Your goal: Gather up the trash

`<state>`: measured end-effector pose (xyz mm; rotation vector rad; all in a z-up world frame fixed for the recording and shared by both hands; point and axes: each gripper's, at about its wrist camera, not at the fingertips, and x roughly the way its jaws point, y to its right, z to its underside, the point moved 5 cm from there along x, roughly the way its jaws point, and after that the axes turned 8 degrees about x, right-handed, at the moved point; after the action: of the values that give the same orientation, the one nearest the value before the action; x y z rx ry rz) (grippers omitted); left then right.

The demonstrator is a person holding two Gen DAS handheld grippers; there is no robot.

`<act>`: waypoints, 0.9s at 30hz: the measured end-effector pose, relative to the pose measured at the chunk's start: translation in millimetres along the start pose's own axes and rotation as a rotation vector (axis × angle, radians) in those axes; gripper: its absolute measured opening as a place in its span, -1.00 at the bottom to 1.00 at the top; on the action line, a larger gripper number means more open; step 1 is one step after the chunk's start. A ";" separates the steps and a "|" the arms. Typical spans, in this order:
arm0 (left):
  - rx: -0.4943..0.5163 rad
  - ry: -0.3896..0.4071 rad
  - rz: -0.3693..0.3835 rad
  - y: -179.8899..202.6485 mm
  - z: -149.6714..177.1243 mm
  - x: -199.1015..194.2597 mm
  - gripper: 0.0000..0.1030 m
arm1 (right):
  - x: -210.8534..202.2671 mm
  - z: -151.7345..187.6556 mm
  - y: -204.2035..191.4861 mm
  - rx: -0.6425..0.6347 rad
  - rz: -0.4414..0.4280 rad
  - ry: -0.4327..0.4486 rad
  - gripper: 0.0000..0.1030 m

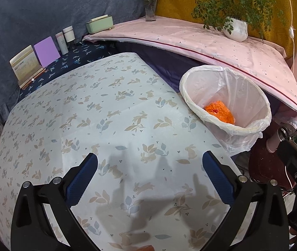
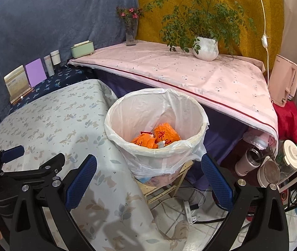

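A bin lined with a white plastic bag [image 2: 140, 113] stands beside the table with the rabbit-print cloth [image 1: 106, 115]. Orange wrappers [image 2: 159, 138] lie inside it; they also show in the left wrist view [image 1: 219, 112], where the bin [image 1: 192, 96] is to the right. My left gripper [image 1: 149, 175] is open and empty above the cloth. My right gripper [image 2: 148, 179] is open and empty, just in front of the bin. A small orange scrap [image 1: 145, 247] shows at the bottom edge on the cloth. The left gripper also appears in the right wrist view [image 2: 12, 154].
A pink-covered shelf [image 2: 169, 71] behind the bin holds a potted plant [image 2: 205, 48], a flower vase [image 2: 130, 33] and a green box [image 2: 82, 49]. Bottles and cards [image 2: 35, 72] stand at back left. Kettles, a flask [image 2: 251, 161] and cables [image 2: 190, 207] lie low right.
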<state>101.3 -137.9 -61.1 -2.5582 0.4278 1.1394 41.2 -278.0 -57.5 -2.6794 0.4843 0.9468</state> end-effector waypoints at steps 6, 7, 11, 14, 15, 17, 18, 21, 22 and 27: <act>-0.009 -0.006 -0.002 -5.4 3.6 -0.1 0.86 | -4.0 -1.5 -6.4 -0.034 0.012 0.021 0.87; -0.010 -0.006 -0.003 -6.3 4.1 -0.4 0.86 | -3.7 -1.0 -8.0 -0.041 0.009 0.019 0.87; -0.015 -0.006 -0.007 -10.1 5.2 -1.5 0.86 | -0.8 1.2 -13.1 -0.043 -0.016 0.004 0.87; -0.021 -0.006 -0.010 -13.7 6.2 -2.7 0.86 | 0.3 2.3 -13.8 -0.036 -0.014 0.001 0.87; -0.023 -0.005 -0.011 -14.6 6.3 -2.9 0.86 | 0.4 2.8 -14.3 -0.034 -0.013 0.001 0.87; -0.029 -0.005 -0.012 -16.3 6.9 -3.4 0.86 | 0.4 3.4 -14.7 -0.032 -0.014 0.001 0.87; -0.031 -0.005 -0.011 -16.6 7.0 -3.6 0.86 | 0.2 3.8 -14.5 -0.031 -0.014 0.002 0.87; -0.037 0.002 -0.017 -17.5 7.0 -5.0 0.86 | -0.3 4.2 -15.3 -0.030 -0.016 0.004 0.87; -0.035 0.005 -0.016 -17.3 6.6 -5.7 0.86 | -0.6 4.2 -14.9 -0.030 -0.015 0.004 0.87; -0.026 0.013 -0.015 -15.1 3.9 -7.0 0.86 | -0.4 4.1 -14.8 -0.033 -0.015 0.006 0.87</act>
<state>100.1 -121.6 -55.9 -2.5881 0.3985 1.1304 44.5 -263.0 -58.4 -2.7118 0.4531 0.9513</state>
